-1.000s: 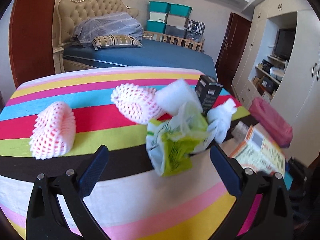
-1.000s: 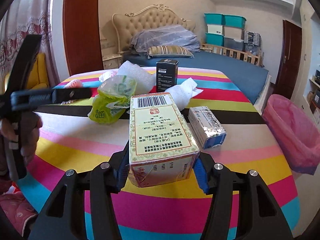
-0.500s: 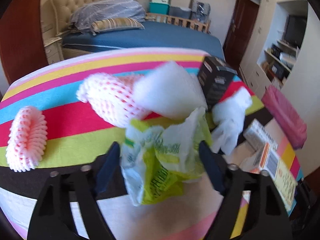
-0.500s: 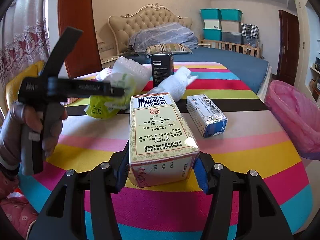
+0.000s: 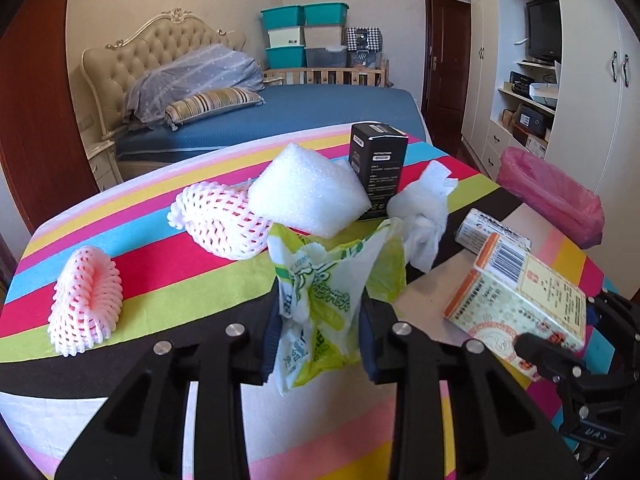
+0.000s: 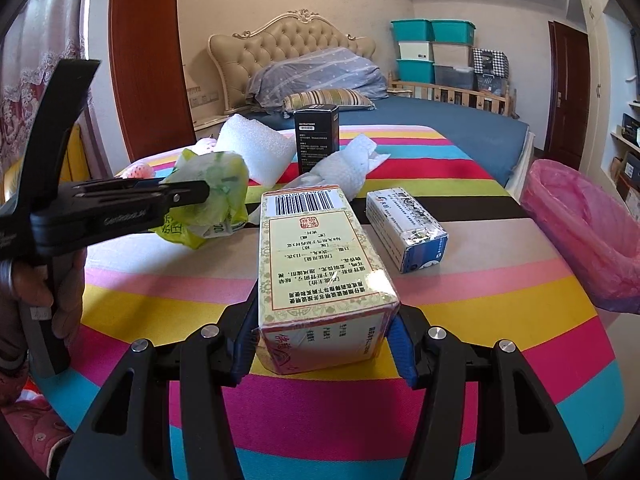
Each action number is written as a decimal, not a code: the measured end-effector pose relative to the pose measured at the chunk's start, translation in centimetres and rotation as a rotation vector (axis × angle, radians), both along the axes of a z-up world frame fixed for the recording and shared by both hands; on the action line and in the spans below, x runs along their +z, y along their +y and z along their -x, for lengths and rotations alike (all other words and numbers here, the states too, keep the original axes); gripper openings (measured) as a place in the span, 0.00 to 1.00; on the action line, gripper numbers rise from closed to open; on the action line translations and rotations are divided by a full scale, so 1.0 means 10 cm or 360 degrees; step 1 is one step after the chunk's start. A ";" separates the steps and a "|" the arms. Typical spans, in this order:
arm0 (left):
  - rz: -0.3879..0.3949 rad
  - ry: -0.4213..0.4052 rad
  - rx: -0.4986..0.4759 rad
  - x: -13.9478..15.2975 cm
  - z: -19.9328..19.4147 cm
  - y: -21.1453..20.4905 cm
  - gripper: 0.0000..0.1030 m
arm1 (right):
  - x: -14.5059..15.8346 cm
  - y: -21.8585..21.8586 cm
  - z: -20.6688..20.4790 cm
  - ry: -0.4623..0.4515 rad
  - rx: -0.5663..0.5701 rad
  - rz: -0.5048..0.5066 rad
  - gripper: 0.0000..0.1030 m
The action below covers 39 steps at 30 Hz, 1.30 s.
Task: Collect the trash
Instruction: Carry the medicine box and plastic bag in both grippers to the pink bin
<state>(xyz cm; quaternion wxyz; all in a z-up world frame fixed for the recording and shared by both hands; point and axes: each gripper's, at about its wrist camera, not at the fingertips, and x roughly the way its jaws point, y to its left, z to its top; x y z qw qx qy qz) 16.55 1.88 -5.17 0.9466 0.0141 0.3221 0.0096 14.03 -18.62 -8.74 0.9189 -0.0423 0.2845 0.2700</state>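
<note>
Green-and-white crumpled plastic wrapper (image 5: 320, 300): nearest item, pinched between the blue pads of the left tool (image 5: 318, 336), its loose end flaring upward. Cream printed carton (image 6: 320, 272): clamped at its near end by the right tool (image 6: 324, 340), its far end jutting out over the striped tabletop (image 6: 320, 420). Small silver-blue box (image 6: 406, 228): lying flat just beyond the carton. Crumpled white tissue (image 5: 424, 216), white foam block (image 5: 308, 196), two pink foam nets (image 5: 218, 220) (image 5: 86, 306), upright black box (image 5: 378, 168): uncollected, mid-tabletop. Pink-lined bin (image 6: 588, 232): beside the tabletop's right edge. Risks, as judged: thin film may slide from the pads; the carton, held only at one end, may pivot and drop short of the bin.
</note>
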 end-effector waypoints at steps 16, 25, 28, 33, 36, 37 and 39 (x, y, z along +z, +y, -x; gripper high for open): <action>0.0015 -0.0143 -0.0055 0.14 0.34 -0.07 0.31 | 0.14 -0.18 0.08 -0.0078 -0.0038 -0.0080 0.52; -0.0010 -0.0171 -0.0108 0.18 0.49 -0.21 0.31 | 0.26 -0.41 0.12 -0.0155 -0.0080 -0.0152 0.52; -0.0024 -0.0176 -0.0134 0.21 0.52 -0.29 0.31 | 0.30 -0.53 0.13 -0.0181 -0.0112 -0.0163 0.52; -0.0028 -0.0165 -0.0212 0.27 0.50 -0.46 0.31 | 0.31 -0.71 0.14 -0.0188 -0.0177 -0.0189 0.52; -0.0034 -0.0137 -0.0264 0.28 0.44 -0.58 0.31 | 0.31 -0.84 0.13 -0.0193 -0.0227 -0.0197 0.52; -0.0056 -0.0130 -0.0290 0.29 0.41 -0.65 0.31 | 0.32 -0.89 0.12 -0.0192 -0.0249 -0.0199 0.52; -0.0078 -0.0127 -0.0316 0.31 0.37 -0.74 0.31 | 0.31 -0.99 0.09 -0.0185 -0.0301 -0.0194 0.52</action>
